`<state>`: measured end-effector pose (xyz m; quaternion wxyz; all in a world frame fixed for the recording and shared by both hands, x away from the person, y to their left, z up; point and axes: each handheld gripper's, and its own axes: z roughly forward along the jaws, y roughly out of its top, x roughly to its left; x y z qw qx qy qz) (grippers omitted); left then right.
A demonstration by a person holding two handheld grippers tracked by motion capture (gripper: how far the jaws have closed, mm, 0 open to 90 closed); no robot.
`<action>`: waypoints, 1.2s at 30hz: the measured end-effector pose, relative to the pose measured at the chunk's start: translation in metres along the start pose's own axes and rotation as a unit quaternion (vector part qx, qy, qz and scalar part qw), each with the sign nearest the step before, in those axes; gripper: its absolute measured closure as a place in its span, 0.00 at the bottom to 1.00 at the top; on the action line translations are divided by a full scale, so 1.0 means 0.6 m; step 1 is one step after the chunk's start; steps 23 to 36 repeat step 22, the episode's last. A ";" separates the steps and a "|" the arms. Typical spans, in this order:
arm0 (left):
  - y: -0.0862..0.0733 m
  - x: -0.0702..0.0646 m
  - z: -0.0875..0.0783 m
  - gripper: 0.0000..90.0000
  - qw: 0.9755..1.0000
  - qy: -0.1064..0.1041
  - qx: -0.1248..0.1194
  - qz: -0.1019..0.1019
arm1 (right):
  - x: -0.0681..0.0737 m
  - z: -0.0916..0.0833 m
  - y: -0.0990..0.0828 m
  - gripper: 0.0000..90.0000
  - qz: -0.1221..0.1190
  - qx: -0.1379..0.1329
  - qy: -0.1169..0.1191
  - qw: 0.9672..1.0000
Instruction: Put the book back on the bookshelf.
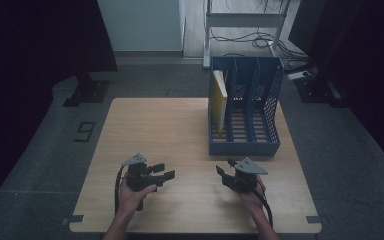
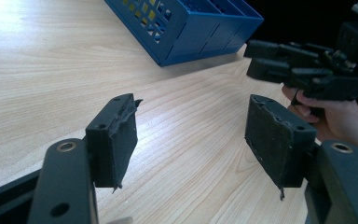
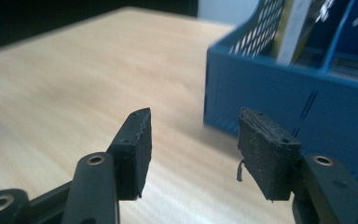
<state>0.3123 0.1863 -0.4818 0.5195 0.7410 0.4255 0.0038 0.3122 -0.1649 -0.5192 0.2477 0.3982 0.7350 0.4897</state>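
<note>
A blue file rack [image 1: 245,145] with three slots stands on the right half of the wooden table [image 1: 155,120]. A yellow and white book [image 1: 220,97] stands upright in its left slot. My left gripper [image 1: 164,170] is low over the table's front left, held in a hand, pointing right. It is open with nothing between its fingers [image 2: 116,135]. My right gripper [image 1: 226,167] sits in front of the rack, pointing left, open and empty. In the right gripper view the gripper [image 3: 193,140] has the rack's front wall [image 3: 279,93] just to its right, apart from it.
In the left gripper view the rack [image 2: 186,23] lies ahead and the right gripper [image 2: 303,65], in its hand, faces mine at the right. Bare wood spreads between and behind the two grippers. Beyond the table are a grey floor, a white frame [image 1: 245,20] and cables.
</note>
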 end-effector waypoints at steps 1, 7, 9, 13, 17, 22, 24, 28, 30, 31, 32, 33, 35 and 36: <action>-0.001 0.000 0.001 0.38 1.000 0.000 0.001 0.000 | 0.000 0.000 0.000 0.48 0.000 0.000 0.000 1.000; -0.003 0.001 0.006 0.38 1.000 0.002 0.008 -0.001 | -0.008 0.004 -0.023 0.48 0.005 0.025 0.001 1.000; -0.003 0.001 0.006 0.38 1.000 0.002 0.008 0.000 | -0.010 0.006 -0.026 0.47 0.007 0.032 0.003 0.999; -0.002 0.002 0.004 0.38 1.000 0.003 0.005 -0.001 | -0.011 0.008 -0.029 0.47 0.006 0.036 0.003 0.999; -0.003 0.002 0.004 0.38 1.000 0.003 0.004 -0.001 | -0.011 0.006 -0.032 0.47 0.008 0.037 0.004 0.999; -0.002 0.003 0.005 0.38 1.000 0.004 0.004 -0.002 | -0.014 0.004 -0.034 0.47 0.011 0.036 0.003 0.999; -0.002 0.003 0.005 0.38 1.000 0.004 0.004 -0.002 | -0.014 0.004 -0.034 0.47 0.011 0.036 0.003 0.999; -0.002 0.003 0.005 0.38 1.000 0.004 0.004 -0.002 | -0.014 0.004 -0.034 0.47 0.011 0.036 0.003 0.999; -0.002 0.003 0.005 0.38 1.000 0.004 0.004 -0.002 | -0.014 0.004 -0.034 0.47 0.011 0.036 0.003 0.999; -0.002 0.003 0.005 0.38 1.000 0.004 0.004 -0.002 | -0.014 0.004 -0.034 0.47 0.011 0.036 0.003 0.999; -0.002 0.003 0.005 0.38 1.000 0.004 0.004 -0.002 | -0.014 0.004 -0.034 0.47 0.011 0.036 0.003 0.999; -0.002 0.003 0.005 0.38 1.000 0.004 0.004 -0.002 | -0.014 0.004 -0.034 0.47 0.011 0.036 0.003 0.999; -0.002 0.003 0.005 0.38 1.000 0.004 0.004 -0.002 | -0.014 0.004 -0.034 0.47 0.011 0.036 0.003 0.999; -0.002 0.003 0.005 0.38 1.000 0.004 0.004 -0.002 | -0.014 0.004 -0.034 0.47 0.011 0.036 0.003 0.999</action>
